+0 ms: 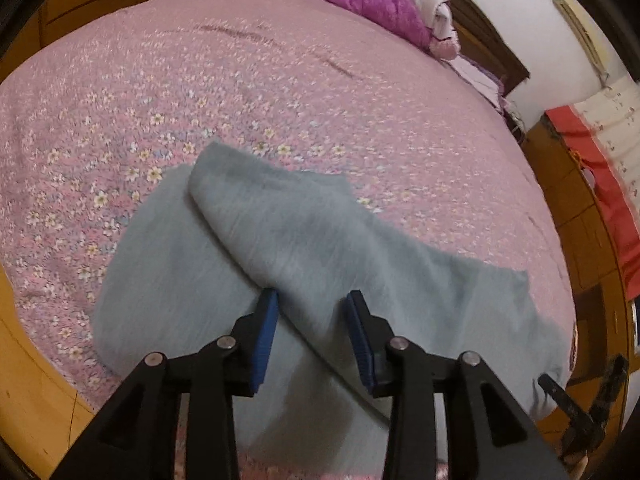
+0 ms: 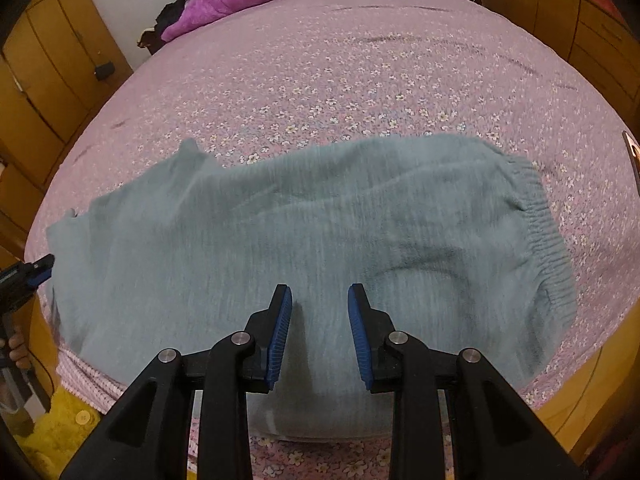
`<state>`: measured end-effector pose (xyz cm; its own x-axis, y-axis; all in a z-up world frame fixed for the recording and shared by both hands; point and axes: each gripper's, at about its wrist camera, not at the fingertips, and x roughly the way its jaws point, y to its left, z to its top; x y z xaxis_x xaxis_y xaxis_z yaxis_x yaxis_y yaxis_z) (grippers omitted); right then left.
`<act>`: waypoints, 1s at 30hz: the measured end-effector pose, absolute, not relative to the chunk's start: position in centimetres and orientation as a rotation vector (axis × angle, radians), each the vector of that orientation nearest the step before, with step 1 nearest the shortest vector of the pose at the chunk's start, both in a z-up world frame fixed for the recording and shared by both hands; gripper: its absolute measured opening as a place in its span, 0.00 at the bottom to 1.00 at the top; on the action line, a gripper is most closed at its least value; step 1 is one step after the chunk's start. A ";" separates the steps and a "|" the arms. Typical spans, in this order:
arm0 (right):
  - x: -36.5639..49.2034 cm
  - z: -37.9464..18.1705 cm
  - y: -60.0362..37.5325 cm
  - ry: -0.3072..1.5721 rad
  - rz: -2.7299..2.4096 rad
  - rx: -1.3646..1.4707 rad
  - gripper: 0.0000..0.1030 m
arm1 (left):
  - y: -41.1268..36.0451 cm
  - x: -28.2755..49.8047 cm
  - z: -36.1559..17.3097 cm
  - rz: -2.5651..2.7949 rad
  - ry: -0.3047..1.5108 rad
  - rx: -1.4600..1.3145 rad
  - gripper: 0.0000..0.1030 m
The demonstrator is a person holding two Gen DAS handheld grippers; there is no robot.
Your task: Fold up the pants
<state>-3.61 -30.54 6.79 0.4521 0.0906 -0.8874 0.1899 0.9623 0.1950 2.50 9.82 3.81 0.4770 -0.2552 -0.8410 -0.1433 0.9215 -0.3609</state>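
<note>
The grey-blue pants (image 2: 312, 232) lie flat across the near part of the pink floral bedspread (image 2: 340, 80), elastic waistband (image 2: 544, 232) at one end and 1 leg (image 1: 280, 216) folded over the other. Above the pants, the left gripper (image 1: 312, 300) and right gripper (image 2: 320, 292) each hover with jaws wide, holding nothing. A purple quilt (image 2: 232, 0) sits at the bedspread's far edge.
</note>
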 end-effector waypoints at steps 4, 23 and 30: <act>-3.4 6.5 -30.4 1.103 -0.063 0.278 0.22 | 9.9 3.2 3.2 -0.057 1.072 -0.468 0.35; -3.7 6.2 -31.1 1.084 -0.041 0.323 0.22 | -0.2 5.7 9.4 -0.333 0.976 -0.261 0.08; -3.7 6.1 -31.3 1.082 -0.029 0.330 0.22 | -5.2 3.9 9.6 -0.512 0.998 -0.190 0.43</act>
<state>-3.74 -31.33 6.13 0.4739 0.1370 -0.8699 0.1832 0.9509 0.2496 3.92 -5.22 9.57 0.4364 -0.4932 -0.7526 0.3233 0.8665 -0.3803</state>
